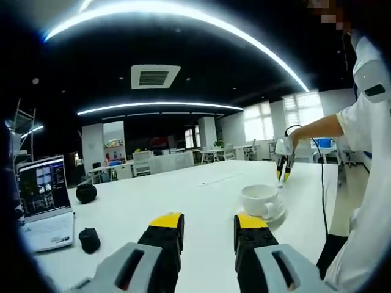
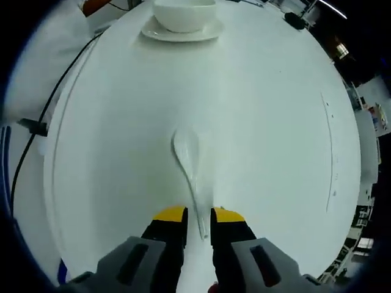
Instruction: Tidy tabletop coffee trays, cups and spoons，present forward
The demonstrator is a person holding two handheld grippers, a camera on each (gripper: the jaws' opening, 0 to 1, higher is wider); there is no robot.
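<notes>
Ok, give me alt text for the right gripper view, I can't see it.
The right gripper points down at a white spoon on the white table, jaws either side of its handle end. A cup on a saucer sits beyond.

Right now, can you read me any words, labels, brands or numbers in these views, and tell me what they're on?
None can be read.
laptop screen: lit image tiles, any text too small and blurred.
cup, saucer, spoon: plain white, no markings visible.
table: no labels visible.
</notes>
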